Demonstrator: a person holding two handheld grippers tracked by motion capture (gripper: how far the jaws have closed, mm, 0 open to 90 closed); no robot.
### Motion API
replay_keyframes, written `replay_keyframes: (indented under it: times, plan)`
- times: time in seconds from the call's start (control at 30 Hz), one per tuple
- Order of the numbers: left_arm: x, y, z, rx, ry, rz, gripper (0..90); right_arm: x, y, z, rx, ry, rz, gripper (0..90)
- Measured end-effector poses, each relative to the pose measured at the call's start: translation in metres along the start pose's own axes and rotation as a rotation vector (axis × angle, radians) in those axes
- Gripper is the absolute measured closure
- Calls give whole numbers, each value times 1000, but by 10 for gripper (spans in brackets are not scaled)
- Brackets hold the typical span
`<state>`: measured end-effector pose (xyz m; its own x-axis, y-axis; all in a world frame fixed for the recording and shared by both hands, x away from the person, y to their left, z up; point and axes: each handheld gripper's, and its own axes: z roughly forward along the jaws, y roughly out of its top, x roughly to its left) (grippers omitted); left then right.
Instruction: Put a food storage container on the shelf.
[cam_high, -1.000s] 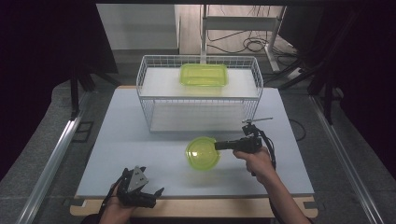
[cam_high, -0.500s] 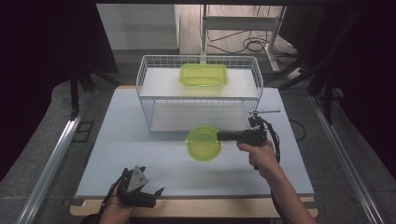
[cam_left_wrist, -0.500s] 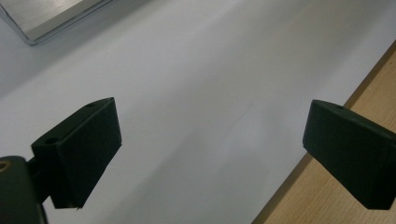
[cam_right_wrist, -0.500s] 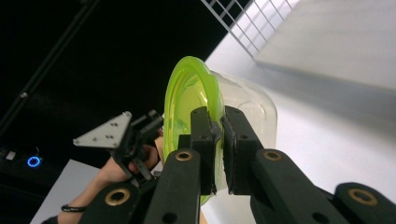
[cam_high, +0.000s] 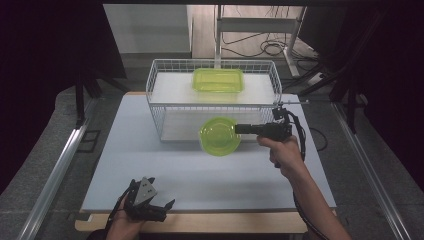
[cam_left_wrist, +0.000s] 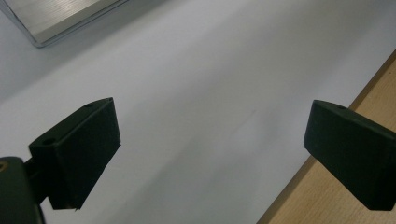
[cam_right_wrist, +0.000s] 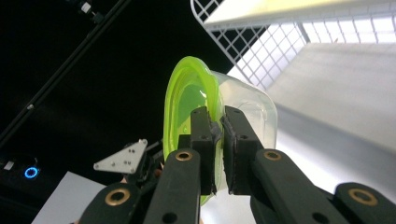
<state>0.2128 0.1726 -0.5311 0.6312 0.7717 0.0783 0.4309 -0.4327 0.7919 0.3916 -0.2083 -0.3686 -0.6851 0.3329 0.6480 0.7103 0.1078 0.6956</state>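
Translucent plastic with a lime-green lid: the round container (cam_high: 219, 136) looks light, thin-walled and a little flexible, probably slippery on its smooth side. The right gripper (cam_right_wrist: 220, 140) is clenched on its rim (lid edge and wall together), which seems the stiffest place to hold. It hangs at the centre of the high view, just before the white wire basket (cam_high: 159, 107). The left gripper (cam_left_wrist: 210, 154) rests released at lower left, over the pale table (cam_high: 150, 155).

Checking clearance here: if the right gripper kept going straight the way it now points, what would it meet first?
Nothing on the table, probably. The right gripper, shut on the round green container, points leftward in the high view, passing just in front of the wire basket; depth is unclear.
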Motion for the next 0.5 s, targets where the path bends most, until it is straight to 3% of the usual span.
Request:
replay_keyframes:
  times: [0.5]
  plan:
    - [2, 0, -2, -24, 1, -17, 29, 14, 38, -12, -76, -19, -26, 834]
